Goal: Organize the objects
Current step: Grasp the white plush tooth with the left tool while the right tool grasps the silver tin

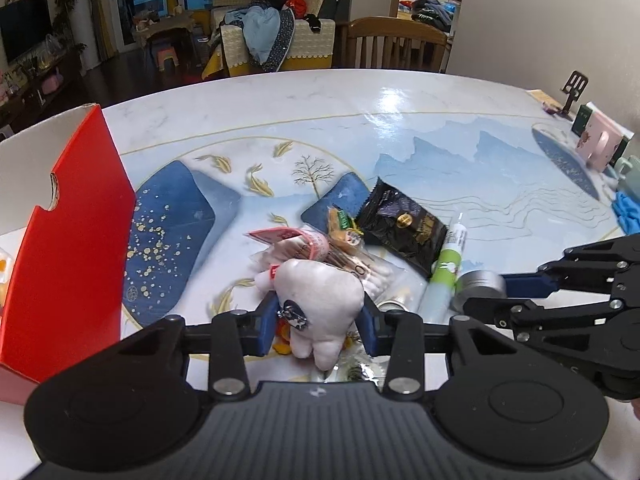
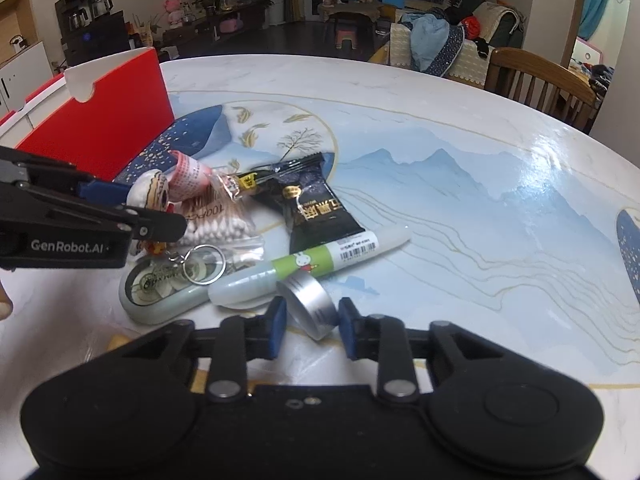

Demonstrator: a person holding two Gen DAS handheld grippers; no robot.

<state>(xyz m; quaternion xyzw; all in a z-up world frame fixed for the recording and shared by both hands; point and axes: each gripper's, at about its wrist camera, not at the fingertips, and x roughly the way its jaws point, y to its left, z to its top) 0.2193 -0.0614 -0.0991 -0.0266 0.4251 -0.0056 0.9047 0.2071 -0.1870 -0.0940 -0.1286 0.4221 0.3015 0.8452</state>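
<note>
Left wrist shows jaws pinching the plush tooth (image 1: pixel 320 300); right jaws pinch the silver tin (image 2: pixel 310 308)

Both wrist cameras look steeply down, close over the same clutter on the table (image 1: pixel 400 128)

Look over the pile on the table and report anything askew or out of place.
Nothing is spilled or broken. The small items lie in one overlapping heap: the black snack packet rests across the cotton swab bag, and the silver tin is tipped on edge against the green tube, not flat.
</note>
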